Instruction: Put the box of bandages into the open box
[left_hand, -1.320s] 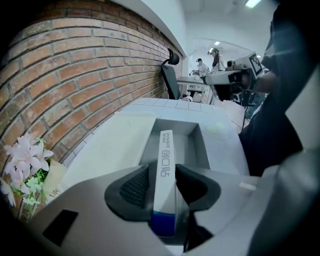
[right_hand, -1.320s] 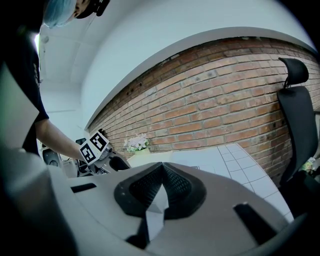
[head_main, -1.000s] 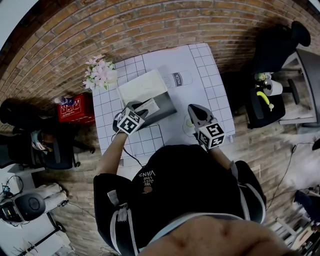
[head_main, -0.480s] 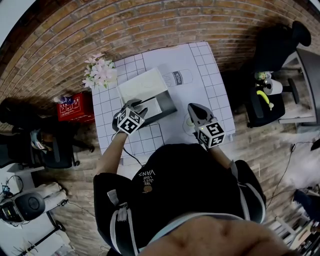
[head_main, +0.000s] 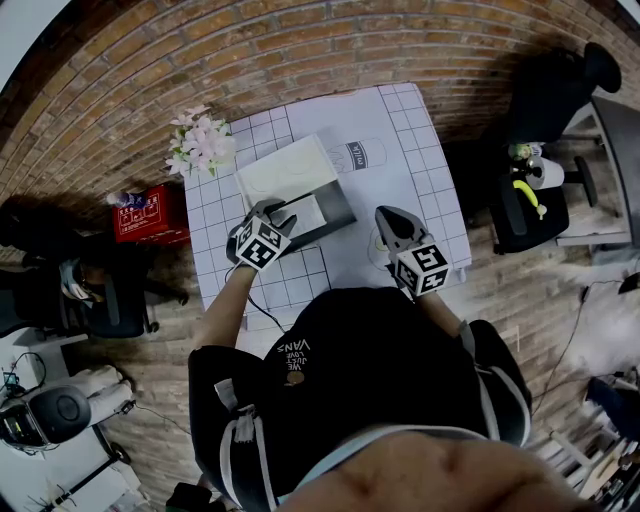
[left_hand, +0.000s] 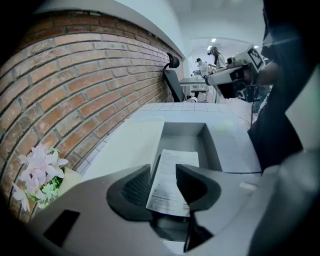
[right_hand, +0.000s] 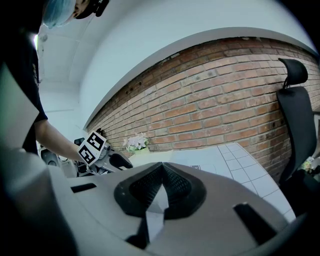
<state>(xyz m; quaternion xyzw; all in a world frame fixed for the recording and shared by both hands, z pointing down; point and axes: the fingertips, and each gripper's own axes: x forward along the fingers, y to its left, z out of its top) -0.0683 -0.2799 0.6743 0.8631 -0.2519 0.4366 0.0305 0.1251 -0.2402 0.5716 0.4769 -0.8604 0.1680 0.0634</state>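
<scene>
The white box of bandages sits between the jaws of my left gripper, which is shut on it. Its far end reaches over the near end of the open grey box, just above the floor inside. In the head view, the left gripper holds the box of bandages at the grey box, whose cream lid lies folded back towards the wall. My right gripper hovers to the right of the grey box, shut with nothing in it.
A pot of pink flowers stands at the table's back left corner. A pale bottle marked milk lies behind the grey box. A red crate sits on the floor at left, and office chairs stand at right.
</scene>
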